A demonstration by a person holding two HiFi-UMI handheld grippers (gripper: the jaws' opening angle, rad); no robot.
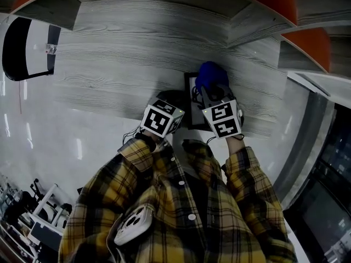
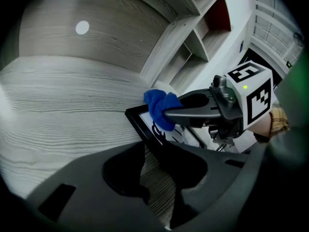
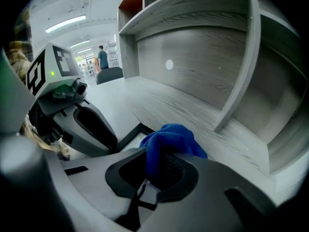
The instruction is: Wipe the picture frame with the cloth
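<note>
A black picture frame [image 1: 188, 86] lies flat on the grey wood desk [image 1: 115, 75]. My right gripper [image 1: 211, 90] is shut on a bunched blue cloth [image 1: 211, 74] and holds it down on the frame's glass. In the left gripper view the cloth [image 2: 156, 106] sits over the frame's [image 2: 139, 122] far corner. My left gripper [image 1: 176, 99] is at the frame's left edge. That edge runs in between its tips [image 2: 155, 151], which are closed on it. The right gripper view shows the cloth [image 3: 172, 137] in my jaws and the frame's border [image 3: 128, 135] beside it.
Grey shelf compartments [image 3: 241, 57] with red-orange panels [image 1: 315, 45] rise behind the desk. A black-and-white cylinder [image 1: 24, 48] stands at the far left. A white device [image 1: 134, 223] hangs on the person's plaid shirt. Glossy white floor lies to the left.
</note>
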